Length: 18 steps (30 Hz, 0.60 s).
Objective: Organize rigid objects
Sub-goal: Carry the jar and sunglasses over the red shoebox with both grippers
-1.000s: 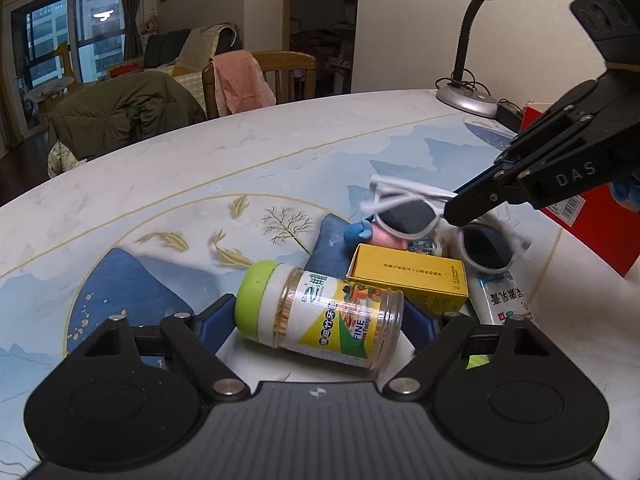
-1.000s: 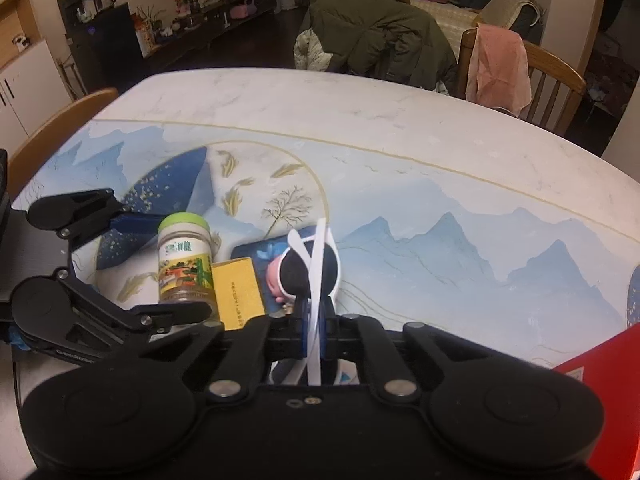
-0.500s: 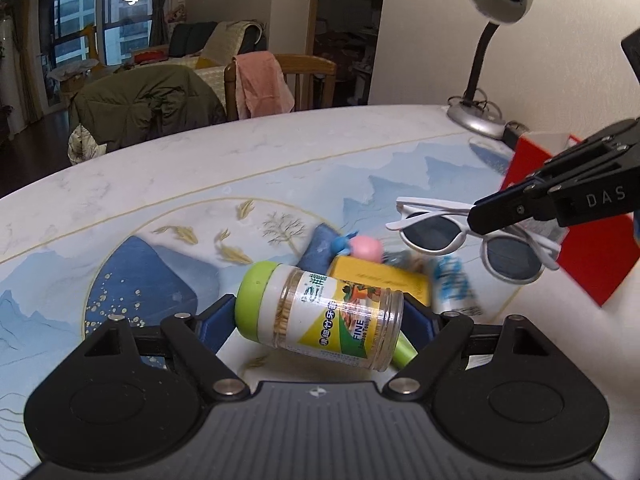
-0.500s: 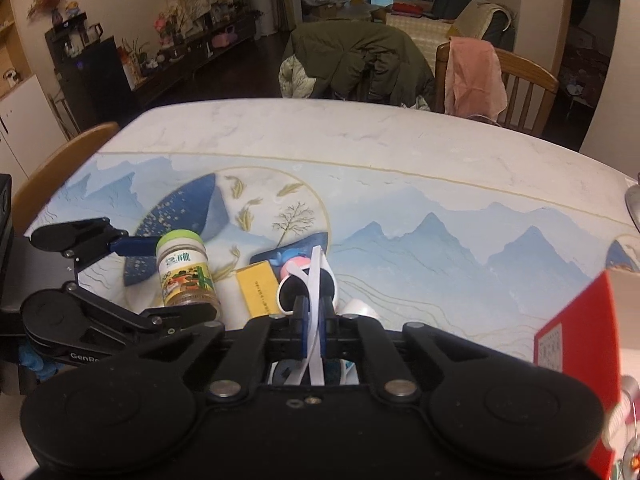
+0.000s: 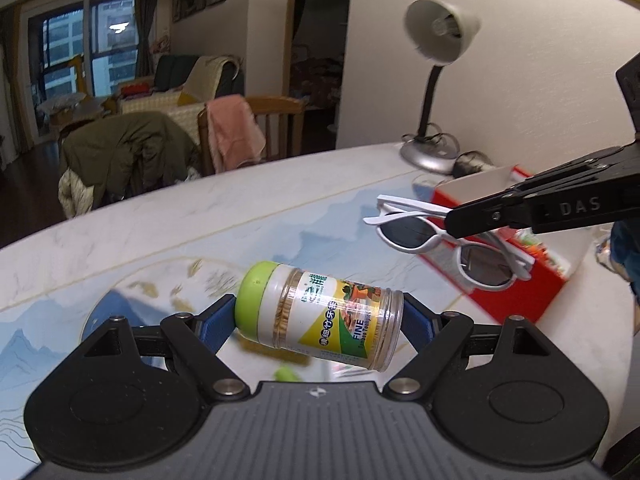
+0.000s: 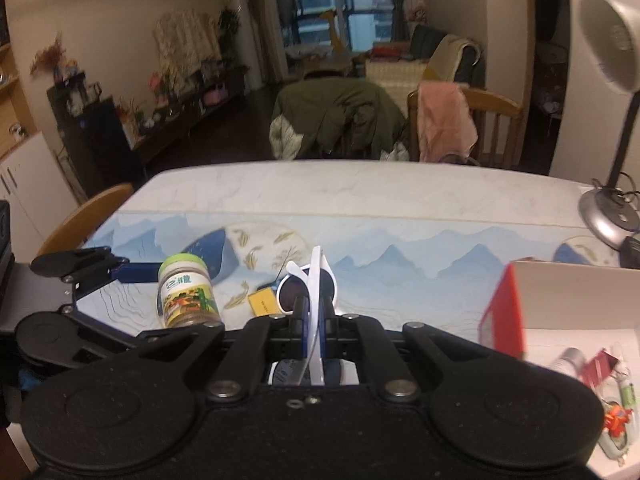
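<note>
In the left wrist view, the left claw [image 5: 320, 316] grasps a toothpick jar [image 5: 320, 314] end to end, its blue pads pressing the green lid on the left and the clear base on the right, so the jar lies sideways and slightly tilted at lower centre of the frame, lifted clear of the surface [image 5: 200, 216]. At right centre of the same view the right claw [image 5: 452, 222] reaches in from the right edge, clenched on the white sunglasses [image 5: 440, 240], which hang in the air in front of the red box [image 5: 516, 300]. The right wrist view shows those sunglasses [image 6: 310, 284] edge-on at centre, pinched between the closed jaws, with the jar [image 6: 188, 290] held upright-looking at lower left between the left claw's fingers [image 6: 136, 272]. Below the sunglasses, on the painted surface [image 6: 360, 200], lies a small yellow box [image 6: 262, 302]. The red box [image 6: 504, 312] sits at the right of that frame, its white inside holding several small items too blurred to identify. A desk lamp [image 6: 608, 216] stands at the far right edge of the surface.
</note>
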Available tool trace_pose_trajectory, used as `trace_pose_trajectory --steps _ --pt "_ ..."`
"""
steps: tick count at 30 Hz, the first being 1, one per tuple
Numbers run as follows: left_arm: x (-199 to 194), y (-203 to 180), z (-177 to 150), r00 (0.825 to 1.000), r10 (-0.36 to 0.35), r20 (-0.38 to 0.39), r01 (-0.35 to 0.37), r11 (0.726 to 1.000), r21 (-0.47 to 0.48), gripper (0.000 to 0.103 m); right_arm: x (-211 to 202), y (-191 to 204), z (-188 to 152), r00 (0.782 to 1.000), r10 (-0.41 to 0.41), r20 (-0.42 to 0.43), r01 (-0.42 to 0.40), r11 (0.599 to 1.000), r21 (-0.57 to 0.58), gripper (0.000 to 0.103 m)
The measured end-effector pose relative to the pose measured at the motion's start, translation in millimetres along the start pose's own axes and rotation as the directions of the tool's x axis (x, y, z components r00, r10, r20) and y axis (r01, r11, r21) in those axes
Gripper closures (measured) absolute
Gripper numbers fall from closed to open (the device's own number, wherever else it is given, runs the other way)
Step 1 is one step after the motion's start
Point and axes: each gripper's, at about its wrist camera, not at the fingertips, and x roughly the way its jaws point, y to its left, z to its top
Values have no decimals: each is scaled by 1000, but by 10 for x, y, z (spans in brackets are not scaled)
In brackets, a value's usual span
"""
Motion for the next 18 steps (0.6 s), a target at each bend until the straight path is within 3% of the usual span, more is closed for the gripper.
trace_pose_trajectory --steps 7,18 --pt "-87 -562 233 998 -58 21 57 996 72 17 -376 -310 -69 998 -21 64 18 999 48 99" --pt "237 -1552 494 994 -110 0 109 983 146 17 -841 -1096 -268 989 -91 116 76 988 132 99"
